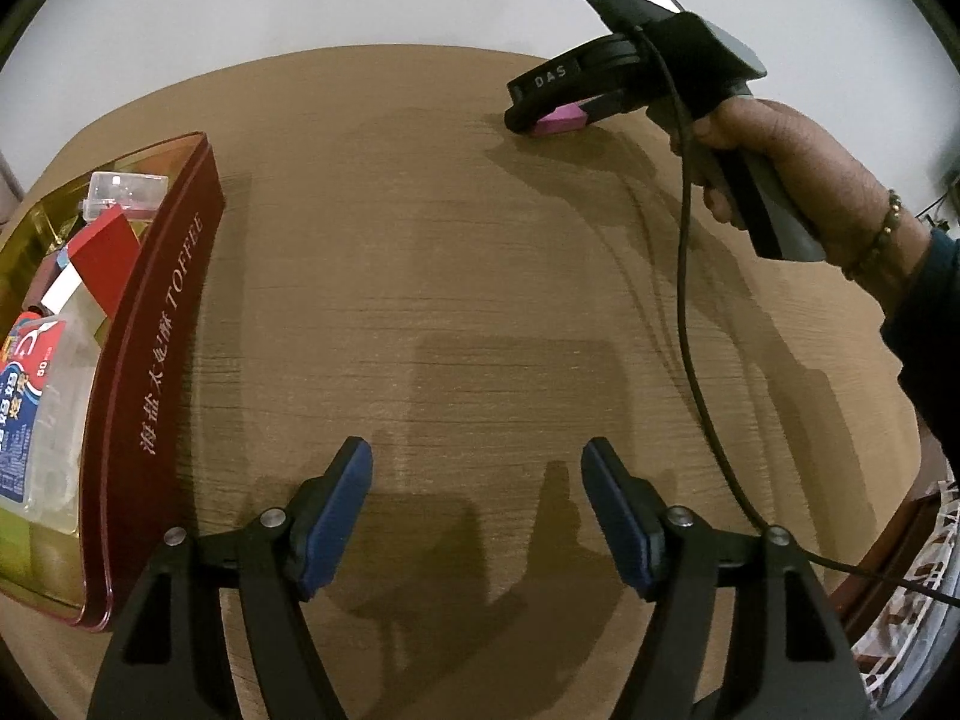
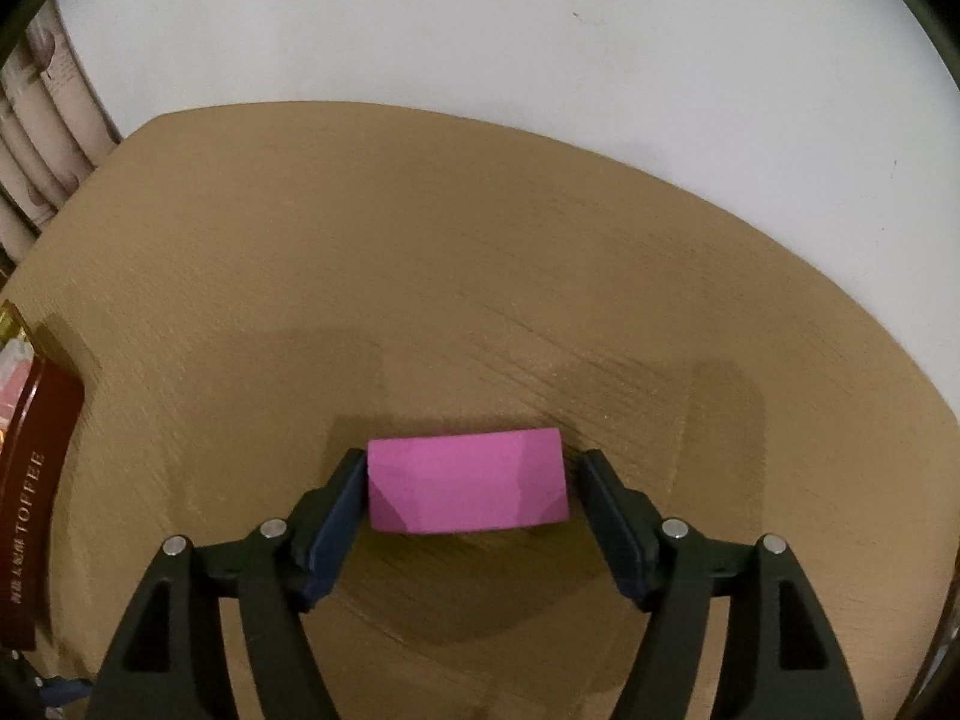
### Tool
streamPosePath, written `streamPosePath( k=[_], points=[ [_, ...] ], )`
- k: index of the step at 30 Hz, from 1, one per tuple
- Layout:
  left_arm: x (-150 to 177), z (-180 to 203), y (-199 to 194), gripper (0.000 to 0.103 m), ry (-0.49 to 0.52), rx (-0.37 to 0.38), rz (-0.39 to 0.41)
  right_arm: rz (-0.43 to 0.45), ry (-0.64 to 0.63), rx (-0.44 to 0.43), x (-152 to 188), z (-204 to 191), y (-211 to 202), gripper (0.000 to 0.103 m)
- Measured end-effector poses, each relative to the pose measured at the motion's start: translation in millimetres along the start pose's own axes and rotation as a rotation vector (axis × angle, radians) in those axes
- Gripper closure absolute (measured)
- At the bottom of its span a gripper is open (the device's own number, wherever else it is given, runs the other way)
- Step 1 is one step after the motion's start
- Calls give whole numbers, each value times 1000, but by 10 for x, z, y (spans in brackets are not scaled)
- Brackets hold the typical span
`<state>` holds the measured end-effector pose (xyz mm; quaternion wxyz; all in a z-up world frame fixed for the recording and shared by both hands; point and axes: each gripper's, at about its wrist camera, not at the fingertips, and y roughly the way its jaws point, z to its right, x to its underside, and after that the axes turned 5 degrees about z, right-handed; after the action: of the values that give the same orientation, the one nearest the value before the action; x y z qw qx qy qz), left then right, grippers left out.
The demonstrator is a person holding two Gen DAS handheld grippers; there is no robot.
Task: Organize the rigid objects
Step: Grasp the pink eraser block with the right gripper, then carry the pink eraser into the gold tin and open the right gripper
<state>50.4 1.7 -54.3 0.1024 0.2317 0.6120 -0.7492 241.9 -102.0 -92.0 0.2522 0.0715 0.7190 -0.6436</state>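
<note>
Left wrist alone shows open left tongs [image 1: 477, 471]; right tongs [image 2: 472, 480] straddle pink block [image 2: 467, 489], ungripped.

Dim, overlapping shadows, fisheye-warped edges.

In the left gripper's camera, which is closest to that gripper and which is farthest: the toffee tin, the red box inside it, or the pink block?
1. toffee tin: closest, just left of the left gripper.
2. red box: farther left, inside the tin.
3. pink block: farthest, across the table between the right gripper fingers.
</note>
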Motion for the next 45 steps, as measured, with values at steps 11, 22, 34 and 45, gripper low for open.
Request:
streamPosePath(
  k=[11, 22, 34, 45],
  points=[
    [51, 89, -75, 30, 6, 1, 18, 24, 25, -31, 126, -208, -110, 42],
    [490, -245, -1000, 29, -40, -42, 85, 186, 11, -347, 325, -1170, -1367, 42],
    [1081, -1177, -1705, 24, -202, -218, 125, 61, -288, -538, 820, -3079, -1333, 42],
    [1090, -1271, -1600, 23, -215, -184, 106, 1, -616, -429, 853, -3325, -1098, 41]
  ],
)
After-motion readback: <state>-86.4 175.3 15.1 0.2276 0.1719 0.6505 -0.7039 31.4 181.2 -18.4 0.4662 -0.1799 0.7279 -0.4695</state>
